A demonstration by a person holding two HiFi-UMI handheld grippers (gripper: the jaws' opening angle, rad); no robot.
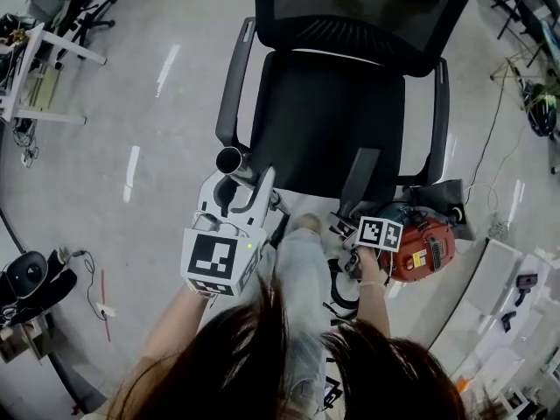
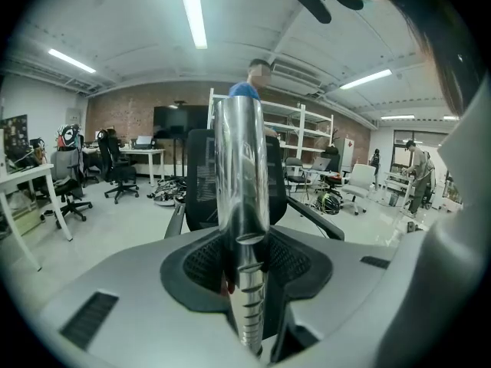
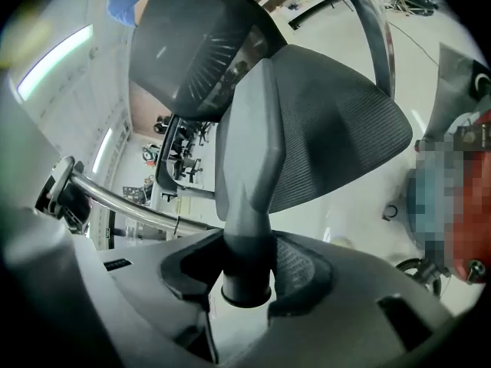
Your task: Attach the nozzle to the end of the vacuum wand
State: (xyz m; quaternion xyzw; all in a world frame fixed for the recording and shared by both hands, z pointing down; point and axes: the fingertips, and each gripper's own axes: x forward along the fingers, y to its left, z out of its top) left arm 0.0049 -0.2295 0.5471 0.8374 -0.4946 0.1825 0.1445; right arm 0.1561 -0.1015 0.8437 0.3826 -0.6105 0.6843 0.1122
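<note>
A chrome vacuum wand (image 2: 242, 175) stands upright between the jaws of my left gripper (image 2: 245, 290), which is shut on it. In the head view the wand's open end (image 1: 232, 160) points up beside the chair's left armrest, just beyond the left gripper (image 1: 236, 195). My right gripper (image 3: 245, 278) is shut on the round neck of a dark grey flat nozzle (image 3: 249, 159). In the head view the nozzle (image 1: 360, 180) sticks out ahead of the right gripper (image 1: 354, 215), well to the right of the wand and apart from it. The wand (image 3: 126, 204) also shows at the left of the right gripper view.
A black mesh office chair (image 1: 328, 121) stands directly in front, between and beyond both grippers. The red vacuum body (image 1: 422, 245) lies on the floor at the right. Desks and cables (image 1: 35, 68) edge the grey floor at left; white shelving (image 1: 516, 322) is at the lower right.
</note>
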